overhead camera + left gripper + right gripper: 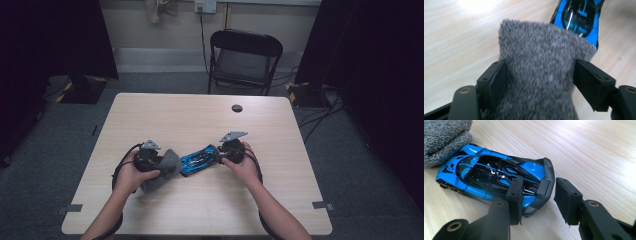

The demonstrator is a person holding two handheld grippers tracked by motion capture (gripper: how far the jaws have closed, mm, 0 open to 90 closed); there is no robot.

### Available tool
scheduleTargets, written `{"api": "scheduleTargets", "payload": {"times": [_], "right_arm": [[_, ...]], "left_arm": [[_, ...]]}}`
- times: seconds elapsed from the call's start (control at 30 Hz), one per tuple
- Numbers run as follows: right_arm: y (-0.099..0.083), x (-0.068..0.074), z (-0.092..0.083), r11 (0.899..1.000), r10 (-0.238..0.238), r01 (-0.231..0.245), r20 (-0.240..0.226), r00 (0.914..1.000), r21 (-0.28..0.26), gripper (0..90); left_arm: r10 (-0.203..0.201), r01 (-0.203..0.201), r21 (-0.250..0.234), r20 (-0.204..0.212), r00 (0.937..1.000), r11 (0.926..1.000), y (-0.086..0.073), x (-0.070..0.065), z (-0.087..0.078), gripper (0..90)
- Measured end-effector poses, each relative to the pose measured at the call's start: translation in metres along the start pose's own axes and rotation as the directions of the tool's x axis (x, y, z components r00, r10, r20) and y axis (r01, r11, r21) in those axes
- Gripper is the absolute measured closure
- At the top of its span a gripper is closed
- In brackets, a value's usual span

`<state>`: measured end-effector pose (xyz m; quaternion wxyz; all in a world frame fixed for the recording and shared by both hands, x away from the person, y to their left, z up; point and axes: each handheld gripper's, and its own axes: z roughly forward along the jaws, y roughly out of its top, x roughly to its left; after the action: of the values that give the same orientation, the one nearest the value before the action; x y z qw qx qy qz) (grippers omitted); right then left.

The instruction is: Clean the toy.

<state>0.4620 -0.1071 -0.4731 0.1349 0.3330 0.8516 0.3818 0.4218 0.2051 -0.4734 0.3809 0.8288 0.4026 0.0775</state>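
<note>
A blue and black toy car (199, 159) (486, 172) lies on the light wooden table (200, 115), tilted up to the right. A grey fuzzy cloth (165, 167) (541, 62) lies against its left end, partly covering the car (579, 17). My left gripper (167, 162) (540, 66) stands open with the cloth filling the space between its jaws. My right gripper (218, 154) (537, 183) sits at the car's right end. Its left jaw is beside the car's flank, its right jaw just past the tail with a sliver of table between. The cloth (444, 137) shows at the car's far end.
A black folding chair (244, 60) stands beyond the table's far edge. A small dark round spot (237, 108) marks the far part of the tabletop. Grey tape tabs (70, 208) sit at the table's near corners. Bare wood surrounds the car.
</note>
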Motion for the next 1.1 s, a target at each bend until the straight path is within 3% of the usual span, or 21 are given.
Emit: {"api": "scheduleTargets", "payload": {"times": [0.1, 0.13, 0.17, 0.2, 0.23, 0.33, 0.37, 0.47, 0.57, 0.7, 0.73, 0.8, 1.1], "right_arm": [[0.0, 0.0, 0.0, 1.0, 0.0, 0.0, 0.0, 1.0, -0.002, 58.8], [0.0, 0.0, 0.0, 1.0, 0.0, 0.0, 0.0, 1.0, -0.003, 58.8], [0.0, 0.0, 0.0, 1.0, 0.001, -0.001, 0.0, 1.0, -0.004, 58.8], [0.0, 0.0, 0.0, 1.0, 0.003, -0.003, -0.001, 1.0, -0.005, 58.8], [0.0, -0.001, 0.0, 1.0, 0.004, -0.004, -0.003, 1.0, -0.005, 58.7], [-0.001, -0.001, 0.001, 1.0, 0.007, -0.007, -0.003, 1.0, -0.007, 58.7], [-0.001, -0.001, 0.001, 1.0, 0.008, -0.008, -0.003, 1.0, -0.007, 58.8], [-0.001, 0.0, 0.001, 1.0, 0.007, -0.007, -0.001, 1.0, -0.007, 58.8], [0.0, 0.0, 0.001, 1.0, 0.005, -0.005, 0.0, 1.0, -0.007, 59.0], [-0.001, 0.001, 0.001, 1.0, 0.006, -0.006, 0.001, 1.0, -0.012, 59.3], [-0.001, 0.001, 0.001, 1.0, 0.005, -0.005, 0.001, 1.0, -0.011, 59.3], [-0.001, 0.001, 0.001, 1.0, 0.004, -0.004, 0.001, 1.0, -0.007, 59.4], [0.0, 0.0, 0.001, 1.0, 0.014, -0.014, 0.001, 0.9999, -0.001, 59.9]], "left_arm": [[-0.002, 0.003, -0.03, 0.007, 1.0, 0.9996, 0.0, 0.0, 0.005, 27.5], [0.012, -0.012, -0.024, 0.011, 0.9999, 0.9996, -0.001, 0.0, 0.006, 31.7], [0.012, -0.012, -0.024, 0.011, 0.9999, 0.9996, -0.001, 0.0, 0.006, 43.2], [0.038, -0.038, -0.016, 0.01, 0.9992, 0.9991, -0.003, 0.0, 0.006, 49.5], [0.032, -0.031, -0.011, 0.018, 0.9993, 0.9994, -0.004, 0.0, 0.005, 55.4], [0.04, -0.04, 0.016, 0.012, 0.9991, 0.9991, -0.006, 0.002, -0.001, 62.8], [0.025, -0.025, 0.023, 0.008, 0.9997, 0.9994, -0.007, 0.004, -0.003, 63.9], [0.041, -0.04, 0.025, -0.06, 0.9974, 0.9989, -0.009, 0.01, -0.009, 64.5], [0.05, -0.048, 0.031, -0.066, 0.9966, 0.9984, -0.008, 0.008, -0.006, 64.5], [0.099, -0.097, 0.059, -0.027, 0.9947, 0.9935, -0.001, -0.004, 0.002, 64.7], [0.115, -0.113, 0.062, -0.033, 0.9928, 0.9917, 0.0, -0.007, 0.003, 64.8], [0.099, -0.098, 0.076, -0.009, 0.995, 0.9922, 0.002, -0.01, 0.003, 65.1], [0.096, -0.1, 0.073, 0.052, 0.994, 0.9923, -0.007, -0.016, -0.002, 65.3]]}}
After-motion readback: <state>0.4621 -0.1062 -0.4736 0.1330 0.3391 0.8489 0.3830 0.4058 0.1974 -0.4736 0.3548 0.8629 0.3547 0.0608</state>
